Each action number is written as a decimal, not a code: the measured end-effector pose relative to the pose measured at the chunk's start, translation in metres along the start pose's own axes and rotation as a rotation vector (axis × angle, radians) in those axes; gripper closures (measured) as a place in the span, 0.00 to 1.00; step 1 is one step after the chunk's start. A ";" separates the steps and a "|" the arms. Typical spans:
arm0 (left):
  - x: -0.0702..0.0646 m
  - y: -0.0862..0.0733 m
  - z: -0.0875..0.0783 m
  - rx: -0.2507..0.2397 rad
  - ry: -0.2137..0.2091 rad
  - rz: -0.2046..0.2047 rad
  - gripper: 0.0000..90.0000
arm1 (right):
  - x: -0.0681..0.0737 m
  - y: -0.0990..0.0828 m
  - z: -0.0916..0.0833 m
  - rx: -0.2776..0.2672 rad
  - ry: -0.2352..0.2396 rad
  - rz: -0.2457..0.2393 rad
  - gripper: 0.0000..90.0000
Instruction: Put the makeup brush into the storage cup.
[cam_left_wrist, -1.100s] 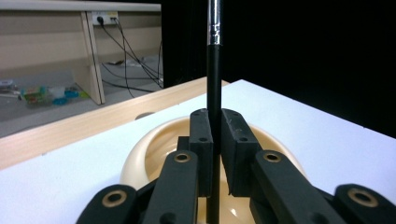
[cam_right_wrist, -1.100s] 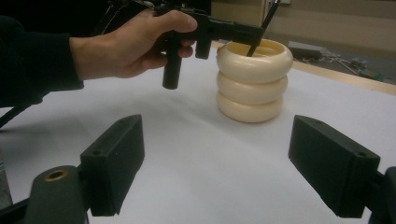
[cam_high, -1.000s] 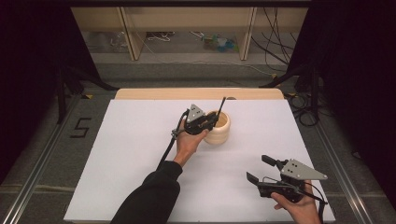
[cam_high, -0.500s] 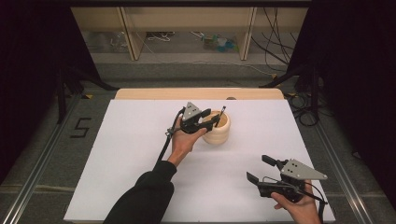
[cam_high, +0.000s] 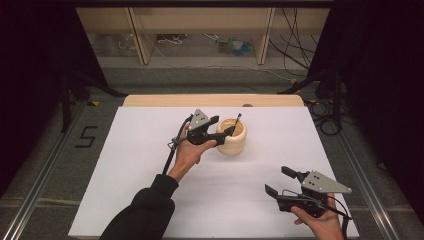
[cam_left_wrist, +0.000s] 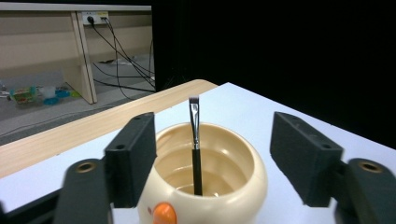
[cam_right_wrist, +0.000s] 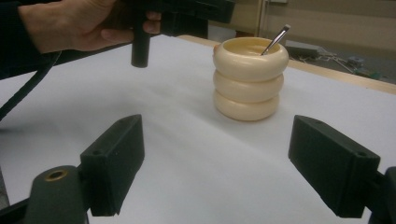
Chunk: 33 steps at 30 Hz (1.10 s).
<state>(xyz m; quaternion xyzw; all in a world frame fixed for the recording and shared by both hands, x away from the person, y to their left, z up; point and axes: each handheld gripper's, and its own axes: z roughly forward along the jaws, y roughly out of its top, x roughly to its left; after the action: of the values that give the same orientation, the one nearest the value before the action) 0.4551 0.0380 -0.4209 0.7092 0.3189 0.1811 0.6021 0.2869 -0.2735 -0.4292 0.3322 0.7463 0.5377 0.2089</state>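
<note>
A cream ribbed cup (cam_high: 231, 137) stands on the white table top (cam_high: 150, 150), and a thin black brush (cam_high: 235, 123) leans in it, bristles up. My left gripper (cam_high: 222, 127) hovers at the cup's left rim. In the left gripper view the brush (cam_left_wrist: 194, 140) rises from the cup (cam_left_wrist: 233, 196) between the jaws of my left gripper (cam_left_wrist: 217, 158), which have just been opening; neither pad touches it. My right gripper (cam_high: 278, 181) is held open near the table's front right, nothing in it. The right gripper view shows the cup (cam_right_wrist: 249, 79) and brush (cam_right_wrist: 275, 39) beyond my right gripper (cam_right_wrist: 223, 163).
The white sheet ends at a wooden strip (cam_high: 210, 100) along the far edge. Behind the table stand low shelves (cam_high: 200, 40) with cables on the floor. Metal rails (cam_high: 45, 175) run along both sides. An orange mark (cam_left_wrist: 163, 214) sits on the cup's near side.
The left gripper's jaws have spread and let go of the brush, which now leans in the cup. The left hand has lifted and drawn back a little. The right hand has not moved.
</note>
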 end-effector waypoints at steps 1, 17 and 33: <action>0.000 0.000 -0.002 0.000 -0.003 -0.006 0.33 | 0.000 0.000 0.000 0.000 0.000 0.000 0.21; -0.002 -0.002 -0.027 0.009 -0.025 0.029 0.29 | -0.001 0.001 -0.003 -0.016 -0.006 0.005 0.22; -0.006 -0.008 -0.060 0.030 -0.028 0.078 0.27 | 0.001 0.002 0.000 -0.011 0.010 -0.004 0.21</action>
<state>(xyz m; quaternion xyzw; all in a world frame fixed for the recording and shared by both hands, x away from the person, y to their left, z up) 0.4103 0.0785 -0.4149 0.7326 0.2852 0.1898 0.5882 0.2866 -0.2726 -0.4274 0.3271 0.7449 0.5430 0.2081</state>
